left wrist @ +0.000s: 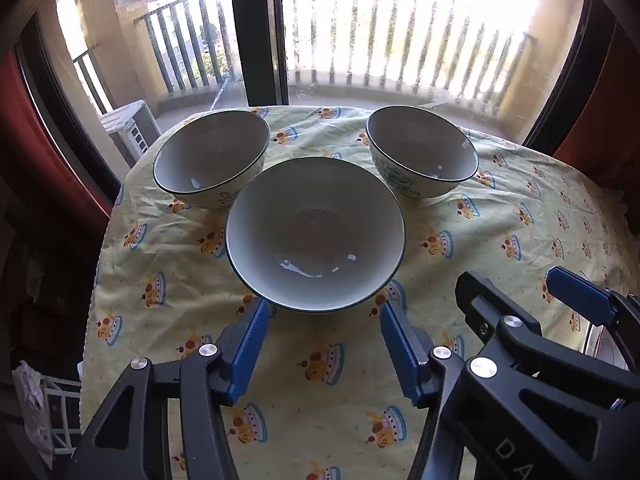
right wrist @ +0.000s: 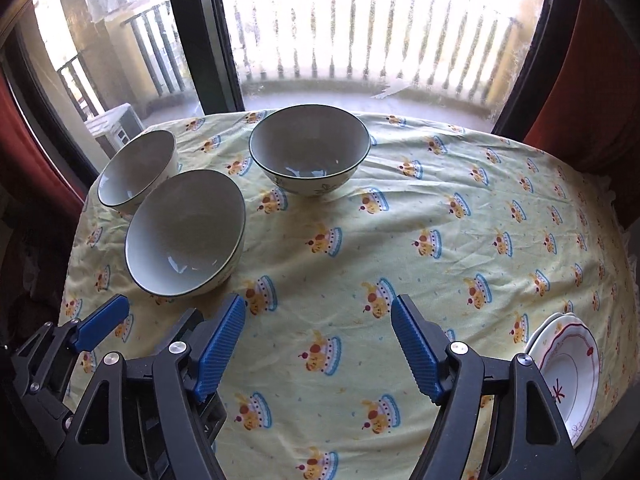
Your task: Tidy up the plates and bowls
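Two claws hang over our tabletop [right wrist: 460, 216], both spread and pinching nothing: the left claw [left wrist: 324, 344] just short of the nearest bowl [left wrist: 316, 232], the right claw [right wrist: 318, 348] above bare cloth. Low at our right edge we see stacked plates [right wrist: 568, 368]. Farther off stand the left bowl [left wrist: 212, 156] and right bowl [left wrist: 422, 150], apart, before the window [left wrist: 400, 28].

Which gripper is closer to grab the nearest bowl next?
Probably the left gripper: the nearest bowl sits straight ahead of its open jaws. The right gripper faces bare tablecloth, bowl off to its left.
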A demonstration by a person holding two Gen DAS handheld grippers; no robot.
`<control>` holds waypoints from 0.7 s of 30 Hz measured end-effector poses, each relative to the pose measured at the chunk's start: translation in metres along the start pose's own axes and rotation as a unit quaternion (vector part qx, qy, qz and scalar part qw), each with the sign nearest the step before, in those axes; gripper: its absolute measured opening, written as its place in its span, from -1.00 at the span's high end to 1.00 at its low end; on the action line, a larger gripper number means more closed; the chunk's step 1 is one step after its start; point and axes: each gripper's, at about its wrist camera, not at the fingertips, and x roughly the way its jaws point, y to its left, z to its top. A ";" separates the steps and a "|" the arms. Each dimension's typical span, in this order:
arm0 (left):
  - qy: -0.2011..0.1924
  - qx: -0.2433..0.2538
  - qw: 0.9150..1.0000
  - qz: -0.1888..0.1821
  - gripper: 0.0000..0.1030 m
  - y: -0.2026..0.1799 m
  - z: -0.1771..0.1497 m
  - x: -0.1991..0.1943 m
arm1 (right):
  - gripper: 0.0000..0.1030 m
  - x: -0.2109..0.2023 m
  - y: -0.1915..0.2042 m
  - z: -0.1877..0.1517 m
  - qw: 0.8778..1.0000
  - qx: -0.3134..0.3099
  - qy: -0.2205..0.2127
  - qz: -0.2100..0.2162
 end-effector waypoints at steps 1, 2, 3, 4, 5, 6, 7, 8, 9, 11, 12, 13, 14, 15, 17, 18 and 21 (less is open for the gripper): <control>0.001 -0.002 1.000 0.001 -0.14 0.004 0.005 0.004 | -0.48 0.003 0.006 0.006 1.000 0.001 0.000 0.000; 0.001 -0.004 1.000 0.001 -0.12 0.007 0.010 0.007 | -0.44 0.007 0.010 0.011 1.000 0.002 0.000 0.000; 0.002 -0.006 1.000 0.001 -0.12 0.011 0.015 0.011 | -0.43 0.010 0.015 0.016 1.000 0.003 -0.001 -0.001; 0.002 -0.006 1.000 0.004 -0.09 0.015 0.019 0.015 | -0.41 0.014 0.019 0.022 1.000 0.005 -0.001 0.000; 0.000 -0.004 1.000 0.008 -0.08 0.018 0.024 0.019 | -0.40 0.018 0.022 0.027 1.000 0.007 -0.002 0.000; -0.002 -0.004 1.000 0.013 -0.08 0.020 0.028 0.024 | -0.39 0.022 0.026 0.031 1.000 0.008 -0.002 -0.001; -0.003 -0.004 1.000 0.017 -0.07 0.023 0.032 0.029 | -0.37 0.026 0.029 0.036 1.000 0.009 -0.004 -0.001; -0.004 -0.006 1.000 0.021 -0.06 0.026 0.035 0.034 | -0.35 0.031 0.033 0.039 1.000 0.009 -0.006 -0.002; -0.008 -0.006 1.000 0.027 -0.06 0.029 0.039 0.038 | -0.34 0.037 0.036 0.043 1.000 0.009 -0.005 -0.002; -0.013 -0.005 0.999 0.039 -0.04 0.033 0.045 0.045 | -0.28 0.045 0.042 0.049 1.000 0.014 -0.010 -0.003; -0.011 -0.007 0.999 0.036 0.00 0.036 0.047 0.050 | -0.26 0.049 0.044 0.052 1.000 0.015 -0.013 -0.005; -0.004 -0.012 0.999 0.031 0.09 0.039 0.049 0.054 | -0.20 0.054 0.046 0.055 1.000 0.016 -0.014 -0.006; 0.003 -0.018 0.999 0.029 0.15 0.042 0.049 0.057 | -0.11 0.059 0.048 0.058 1.000 0.019 -0.007 -0.003; 0.005 -0.024 0.999 0.027 0.18 0.044 0.049 0.059 | -0.09 0.065 0.049 0.060 1.000 0.023 0.001 0.003; 0.004 -0.022 0.999 0.027 0.19 0.047 0.050 0.062 | -0.06 0.071 0.050 0.061 0.999 0.033 0.007 0.014; 0.007 -0.022 0.999 0.024 0.19 0.048 0.049 0.065 | -0.05 0.072 0.052 0.061 0.999 0.031 0.004 0.012; 0.021 -0.024 0.999 0.015 0.30 0.049 0.050 0.074 | 0.09 0.080 0.057 0.061 0.999 0.027 0.012 0.013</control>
